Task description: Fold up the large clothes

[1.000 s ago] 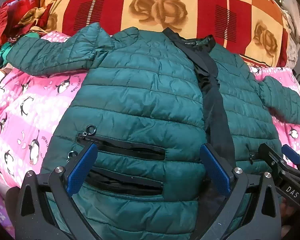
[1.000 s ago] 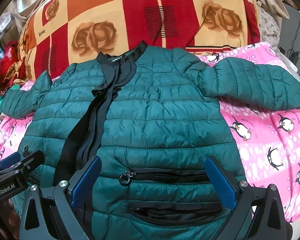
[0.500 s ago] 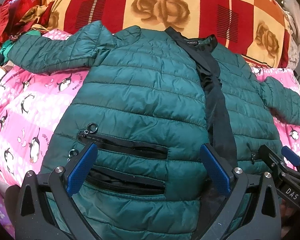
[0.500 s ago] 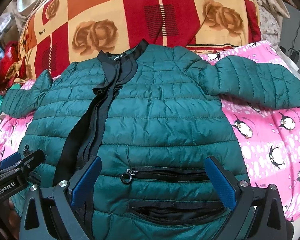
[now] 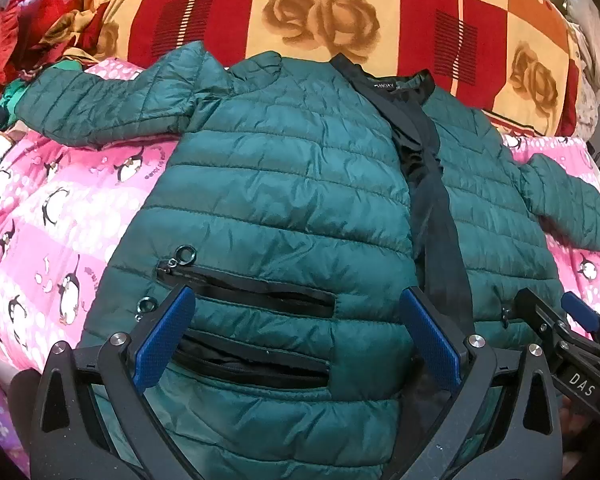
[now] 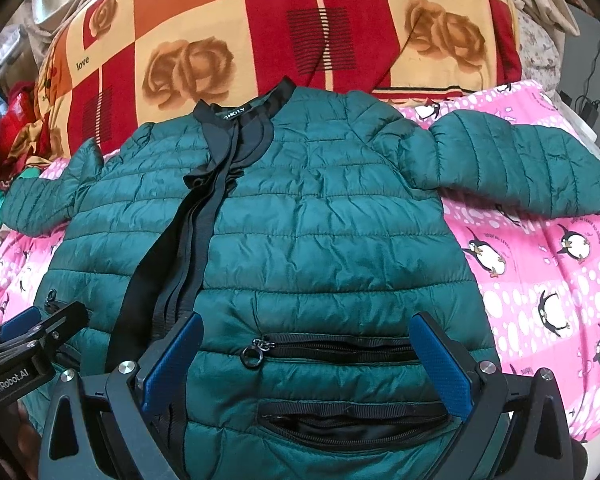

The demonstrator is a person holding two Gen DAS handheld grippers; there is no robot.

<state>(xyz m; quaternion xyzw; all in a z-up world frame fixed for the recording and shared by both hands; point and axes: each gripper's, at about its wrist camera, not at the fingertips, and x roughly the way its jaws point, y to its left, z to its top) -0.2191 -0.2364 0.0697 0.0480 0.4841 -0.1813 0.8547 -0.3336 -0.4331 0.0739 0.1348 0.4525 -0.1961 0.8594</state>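
A dark green quilted jacket lies front up on the bed, sleeves spread to both sides. Its black placket runs from the collar down to the hem. My left gripper hovers open over the lower left front panel, with two zip pockets between its blue pads. My right gripper is open over the other lower front panel, straddling a pocket zip. Each gripper shows at the edge of the other's view: right gripper, left gripper. Neither holds fabric.
A pink penguin blanket lies under the jacket. Behind the collar a red and orange rose-patterned quilt is heaped up. Red clothes are piled at the far left. Cables hang at the far right.
The left wrist view has shifted slightly, so the jacket sits a little lower in it. Both grippers stay open over the hem. The jacket has not moved.
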